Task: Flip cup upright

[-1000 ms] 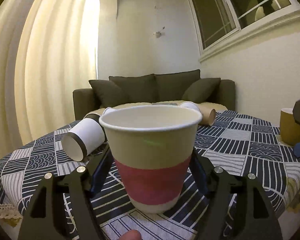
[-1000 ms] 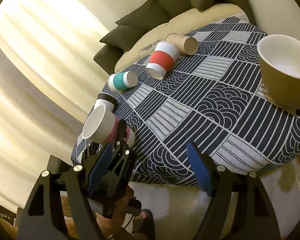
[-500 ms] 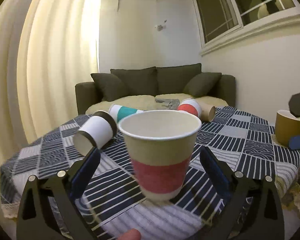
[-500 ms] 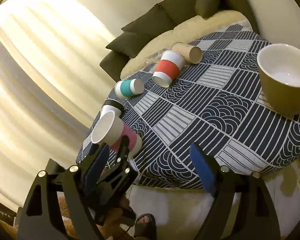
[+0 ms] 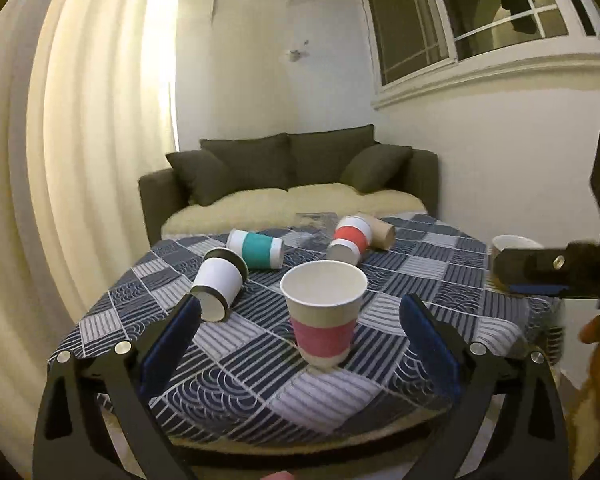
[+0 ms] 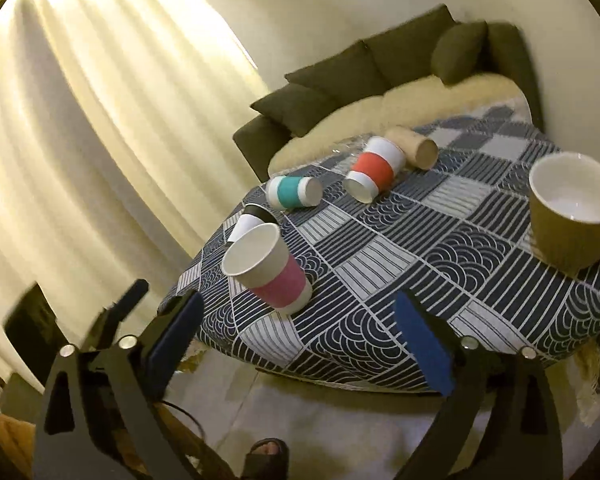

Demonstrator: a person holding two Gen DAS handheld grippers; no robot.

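A: Report the claws first.

B: Left claw (image 5: 300,336) is spread wide, blue pads apart, nothing between them touching. It sits off the near edge of the surface (image 5: 340,392). Right claw (image 6: 296,344) is likewise spread and empty, held off the near edge, looking down across the patterned cloth.

A: And the cup?

B: The pink cup (image 5: 322,316) stands upright, mouth up, near the near edge. It rests on the cloth, clear of both left pads, in the gap ahead of them. The right wrist view shows the same cup (image 6: 266,266) toward the near left edge.

A: What lies beyond it?

B: Just behind and to the left, a white cup (image 5: 218,282) with black rims lies on its side, mouth toward the near left edge. Past that, a teal cup (image 5: 256,249) lies on its side, close to the white one's far end; contact cannot be confirmed. Toward the far edge, a red cup (image 5: 350,238) lies on its side, with a brown cup (image 5: 380,234) also on its side just beside it.

A: The right side?

B: A mug (image 6: 572,212) stands upright at the right edge, well apart from the cups. Beyond the far edge sits a sofa (image 5: 288,176) with dark cushions.
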